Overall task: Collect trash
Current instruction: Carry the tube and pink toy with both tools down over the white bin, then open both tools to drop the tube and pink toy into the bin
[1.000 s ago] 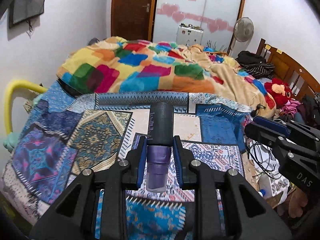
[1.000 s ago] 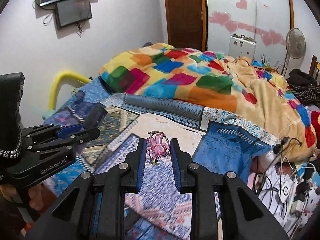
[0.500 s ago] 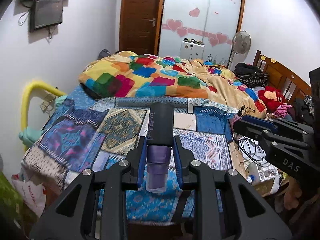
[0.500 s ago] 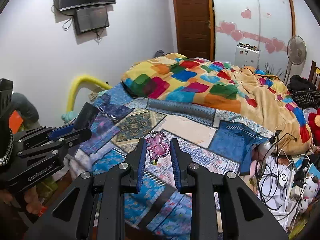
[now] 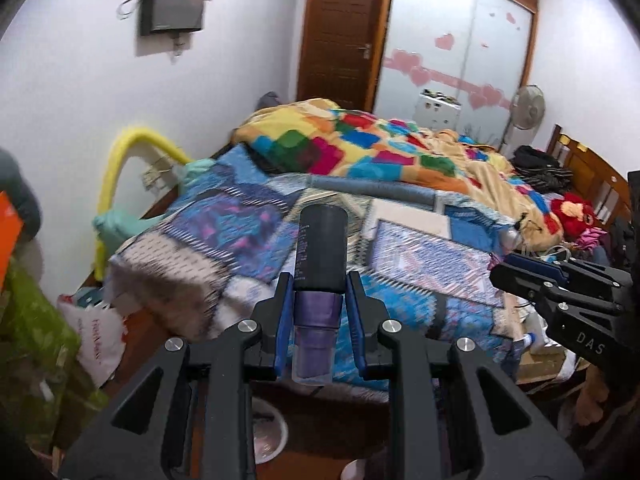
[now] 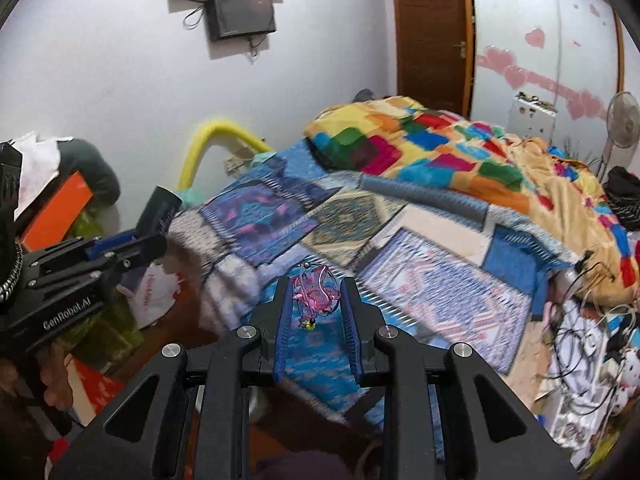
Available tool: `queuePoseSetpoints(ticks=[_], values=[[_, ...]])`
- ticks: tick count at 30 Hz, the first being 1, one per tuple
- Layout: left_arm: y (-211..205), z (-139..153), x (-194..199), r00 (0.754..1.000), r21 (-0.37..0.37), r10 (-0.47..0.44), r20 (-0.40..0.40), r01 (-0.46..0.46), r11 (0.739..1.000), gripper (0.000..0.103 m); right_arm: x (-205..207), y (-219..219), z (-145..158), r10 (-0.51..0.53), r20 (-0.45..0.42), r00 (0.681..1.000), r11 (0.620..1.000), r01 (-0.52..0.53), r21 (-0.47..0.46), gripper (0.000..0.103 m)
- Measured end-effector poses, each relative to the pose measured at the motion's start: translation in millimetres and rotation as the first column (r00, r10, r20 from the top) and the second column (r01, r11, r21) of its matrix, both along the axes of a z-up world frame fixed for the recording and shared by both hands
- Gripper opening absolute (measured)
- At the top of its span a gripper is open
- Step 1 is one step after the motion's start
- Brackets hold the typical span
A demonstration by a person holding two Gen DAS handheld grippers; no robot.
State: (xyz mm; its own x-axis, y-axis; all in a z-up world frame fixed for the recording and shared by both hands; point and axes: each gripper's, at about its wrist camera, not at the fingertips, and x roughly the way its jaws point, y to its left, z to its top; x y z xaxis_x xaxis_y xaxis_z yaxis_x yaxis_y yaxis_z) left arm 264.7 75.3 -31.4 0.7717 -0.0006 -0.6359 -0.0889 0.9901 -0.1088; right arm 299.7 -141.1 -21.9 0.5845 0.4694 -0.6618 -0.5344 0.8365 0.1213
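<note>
Left tongs [image 5: 319, 300]: clenched on a dark cylindrical bottle with a purple lower section [image 5: 320, 256]. The bottle stands upright between the blue pads [image 5: 283, 312], its black upper part rising clear of the fingertips. It is held in the air off the foot of the bed [image 5: 248, 240].

Right tongs [image 6: 316, 300]: clenched on a small pink tangled item [image 6: 316, 290] with thin loops and a few tiny yellow and dark beads hanging beneath; its exact nature cannot be told. It sits at the fingertips, also off the foot of the bed.

Surroundings, left wrist view: the patterned blue bedspread [image 5: 420, 256] covers the near part of the bed; a multicoloured patchwork blanket [image 5: 360, 144] lies heaped at 12 o'clock. A yellow foam tube [image 5: 120, 160] arches at 10 o'clock against the wall. A white plastic bag [image 5: 100, 336] lies on the floor at 8 o'clock. The wooden door [image 5: 340, 36] stands at 12 o'clock, a standing fan [image 5: 528, 110] at 2 o'clock. The right tongs enter this view at 3 o'clock.

Both views are blurred.
</note>
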Motion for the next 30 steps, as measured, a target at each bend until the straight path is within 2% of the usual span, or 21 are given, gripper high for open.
queuePoseSetpoints(ticks=[10, 14, 18, 24, 30], values=[[66.3, -35.9, -53.2, 0.993, -0.019, 0.100, -0.070, -0.101, 0.995, 0.025, -32.2, 64.6, -29.8, 0.098, -0.067, 0.993, 0.994, -0.100, -0.031, 0.022], [84.6, -58.1, -65.5, 0.985, -0.024, 0.128, -0.114, -0.132, 0.991, 0.025, -39.1, 92.3, -45.9, 0.141, -0.105, 0.984, 0.988, -0.147, -0.046, 0.022], [104.4, -84.3, -75.5, 0.976, -0.066, 0.148, -0.158, -0.160, 0.985, 0.025, -46.3, 118.8, -64.4, 0.181, -0.139, 0.974, 0.979, -0.193, -0.071, 0.022], [128.2, -125.4, -87.3, 0.960, -0.134, 0.172, -0.221, -0.205, 0.970, 0.025, -52.4, 159.6, -100.9, 0.244, -0.231, 0.942, 0.955, -0.275, -0.114, 0.022], [146.0, -172.0, -91.1, 0.922, -0.159, 0.199, -0.332, -0.263, 0.952, 0.025, -50.4, 192.5, -141.3, 0.280, -0.347, 0.895, 0.933, -0.340, -0.123, 0.022]])
